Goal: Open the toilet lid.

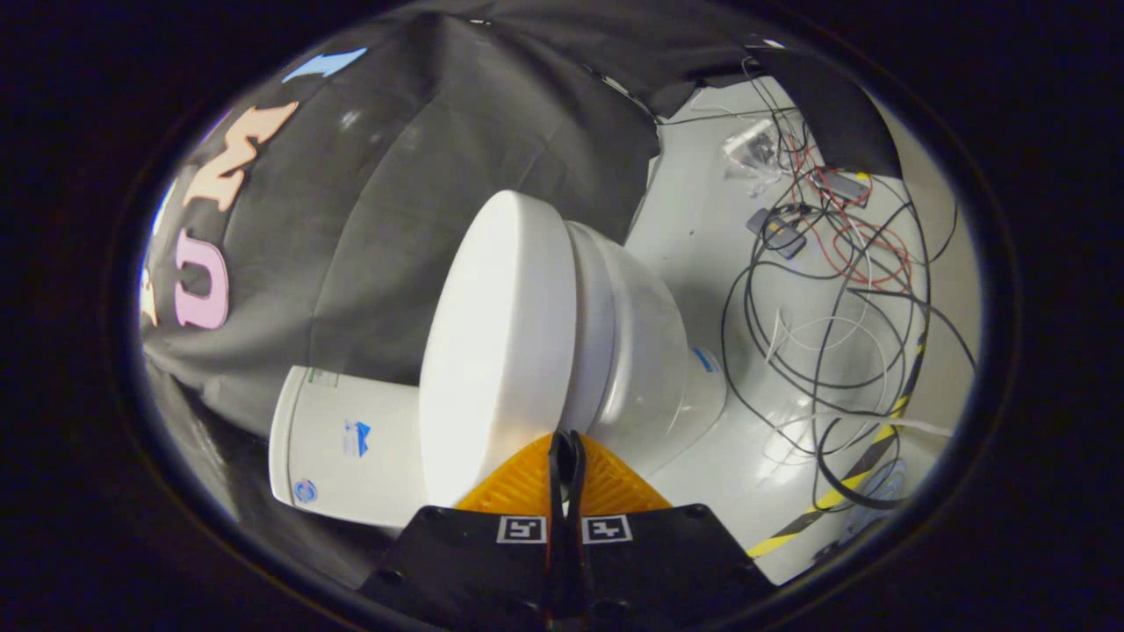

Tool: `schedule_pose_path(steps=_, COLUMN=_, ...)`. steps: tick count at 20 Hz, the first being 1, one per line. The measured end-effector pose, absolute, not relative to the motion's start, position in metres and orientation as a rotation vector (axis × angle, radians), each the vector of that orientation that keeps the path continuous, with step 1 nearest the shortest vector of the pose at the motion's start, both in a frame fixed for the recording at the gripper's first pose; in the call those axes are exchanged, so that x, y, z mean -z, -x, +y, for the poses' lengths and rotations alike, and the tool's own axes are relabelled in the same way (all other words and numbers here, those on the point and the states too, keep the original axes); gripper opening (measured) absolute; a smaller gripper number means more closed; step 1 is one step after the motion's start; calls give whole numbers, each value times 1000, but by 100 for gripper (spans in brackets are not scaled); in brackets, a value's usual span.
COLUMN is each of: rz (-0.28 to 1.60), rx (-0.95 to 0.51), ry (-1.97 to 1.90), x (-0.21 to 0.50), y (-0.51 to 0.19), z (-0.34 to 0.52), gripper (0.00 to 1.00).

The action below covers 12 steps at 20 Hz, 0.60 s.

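The white toilet appears rolled sideways in the gripper view. Its lid lies down flat on the seat, above the bowl, with the tank behind it. My gripper is shut, its two fingers pressed together with nothing between them. Its tips sit right at the lid's side rim, close to the seam between lid and seat. I cannot tell whether they touch the rim.
A tangle of black, red and white cables with small devices lies on the pale floor beyond the bowl. Yellow-black tape marks the floor near the fingers. Black cloth wall hangs behind the tank.
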State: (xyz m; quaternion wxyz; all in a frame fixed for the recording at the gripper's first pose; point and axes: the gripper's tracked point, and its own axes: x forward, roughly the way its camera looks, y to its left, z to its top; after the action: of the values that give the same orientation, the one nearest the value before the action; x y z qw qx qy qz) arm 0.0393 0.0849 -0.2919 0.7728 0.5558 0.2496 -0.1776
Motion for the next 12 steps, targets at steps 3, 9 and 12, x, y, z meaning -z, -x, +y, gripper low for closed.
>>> schedule_pose_path(steps=3, rz=535, rx=405, ry=-1213, x=279, y=-40, z=87, gripper=0)
schedule_pose_path(steps=9, rz=468, rx=401, ry=-1077, x=230, y=-43, z=88, gripper=1)
schedule_pose_path(steps=12, rz=422, rx=396, ry=-983, x=204, y=-42, z=94, gripper=0)
